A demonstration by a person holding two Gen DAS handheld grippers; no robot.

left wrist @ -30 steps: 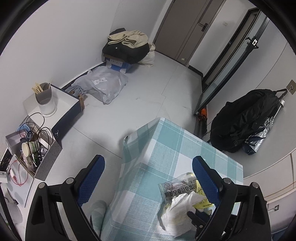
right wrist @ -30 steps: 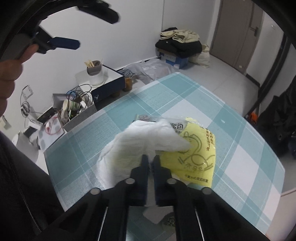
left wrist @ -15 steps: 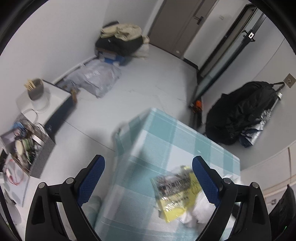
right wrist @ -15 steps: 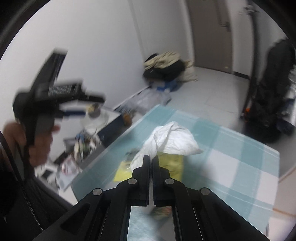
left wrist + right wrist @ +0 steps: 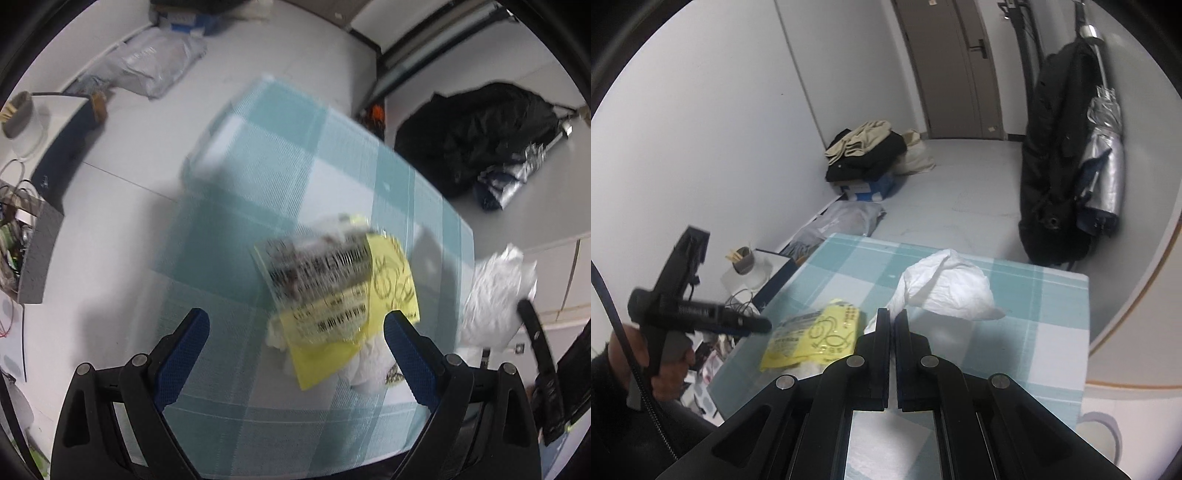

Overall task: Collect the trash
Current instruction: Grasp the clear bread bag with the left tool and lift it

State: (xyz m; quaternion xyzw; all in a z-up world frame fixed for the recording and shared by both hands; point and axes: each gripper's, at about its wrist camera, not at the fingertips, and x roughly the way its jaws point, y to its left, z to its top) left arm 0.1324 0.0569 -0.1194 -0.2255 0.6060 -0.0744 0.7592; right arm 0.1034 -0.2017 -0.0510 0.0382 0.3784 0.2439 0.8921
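The right gripper [image 5: 891, 321], jaws closed on the white tissue [image 5: 945, 286], lifts it off the table [image 5: 1052, 332]; the left gripper [image 5: 295, 332], wide open and empty, straddles the yellow packet [image 5: 343, 291], ready to grab.

Left gripper [image 5: 295, 328] tilted steeply downward, blue-padded jaws spread wide, nothing between the pads. Right gripper [image 5: 892, 321] jaws pressed together. A hand [image 5: 670, 363] grasps the left gripper's handle.

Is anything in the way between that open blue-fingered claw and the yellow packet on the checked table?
Nothing visible. The left gripper hangs open above the yellow packet, with only air between. The white crumpled tissue, held in the shut right gripper, is off to the side.
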